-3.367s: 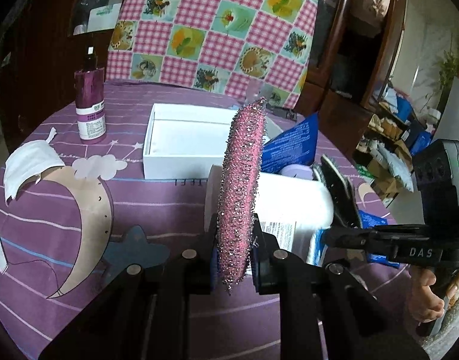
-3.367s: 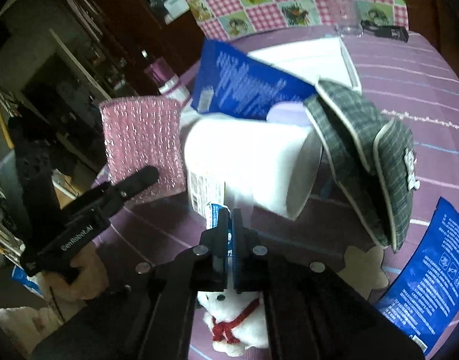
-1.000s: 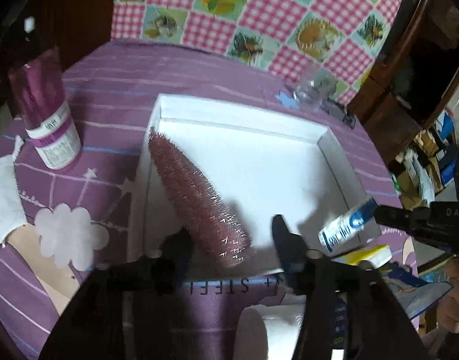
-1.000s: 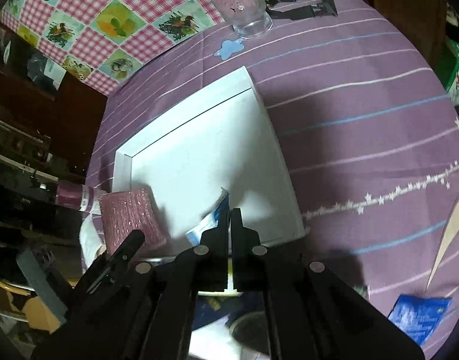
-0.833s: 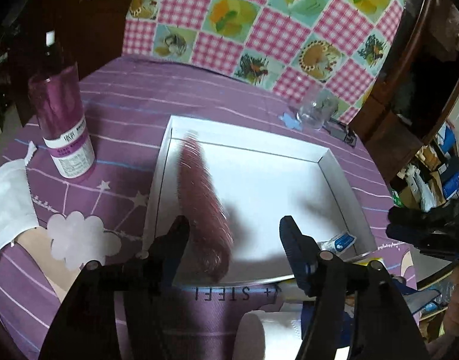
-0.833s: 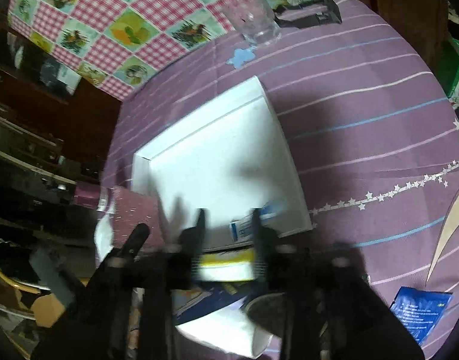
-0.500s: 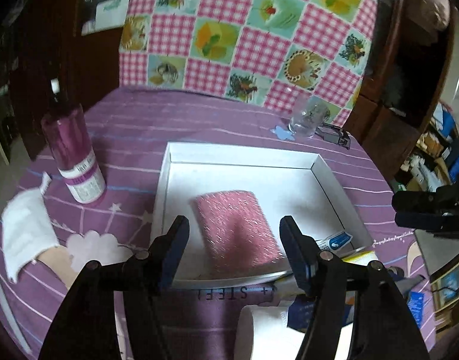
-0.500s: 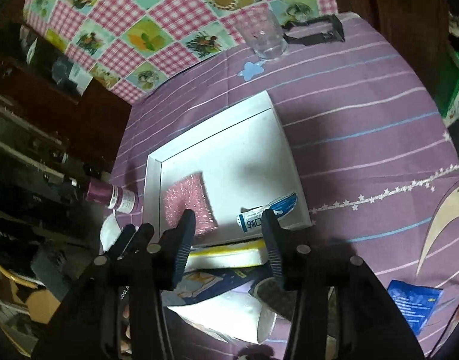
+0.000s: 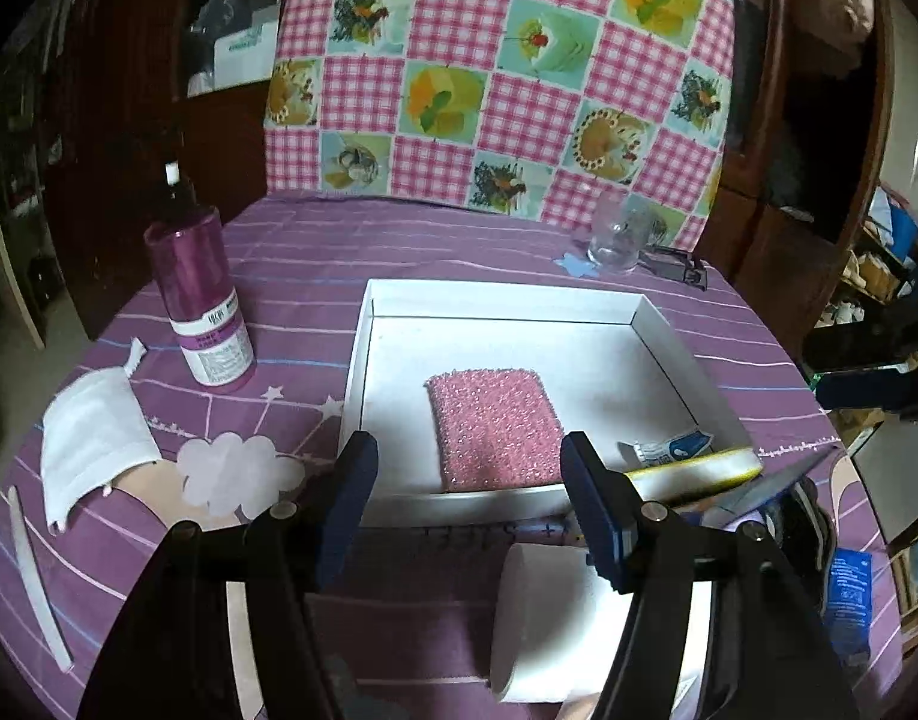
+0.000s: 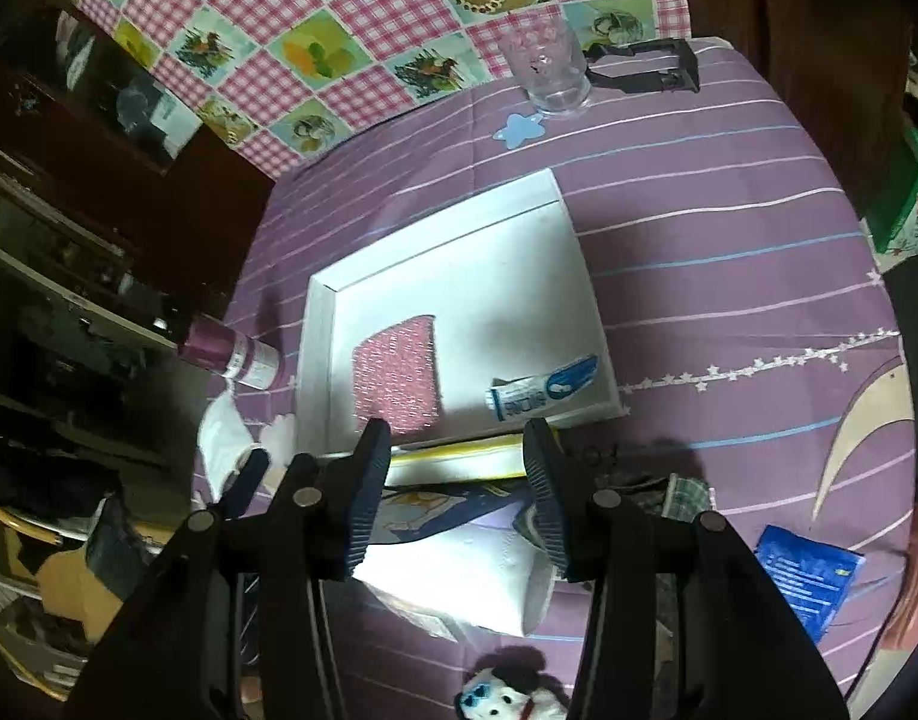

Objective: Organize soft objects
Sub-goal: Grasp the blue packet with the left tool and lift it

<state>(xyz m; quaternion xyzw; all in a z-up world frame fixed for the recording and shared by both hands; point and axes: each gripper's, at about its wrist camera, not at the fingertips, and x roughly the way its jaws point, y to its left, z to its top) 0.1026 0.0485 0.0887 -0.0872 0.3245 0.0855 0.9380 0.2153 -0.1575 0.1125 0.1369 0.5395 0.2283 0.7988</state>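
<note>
Inside the white tray [image 9: 669,336], the pink sponge [image 9: 495,429] and small tube [image 10: 543,393] are now lying released; left gripper [image 9: 468,495] and right gripper [image 10: 456,489] are hovering with jaws apart, the right's having just opened, both empty.

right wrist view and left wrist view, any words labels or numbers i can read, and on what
"AD": red letters on the green and white carton at the right edge; the rest is cut off.
Blue and white tube in the white tray: blue print, too blurred to read.
Purple bottle's white label: too small to read.
Blue packet: fine print, unreadable.
Tray's near wall: dark letters, not legible.
</note>
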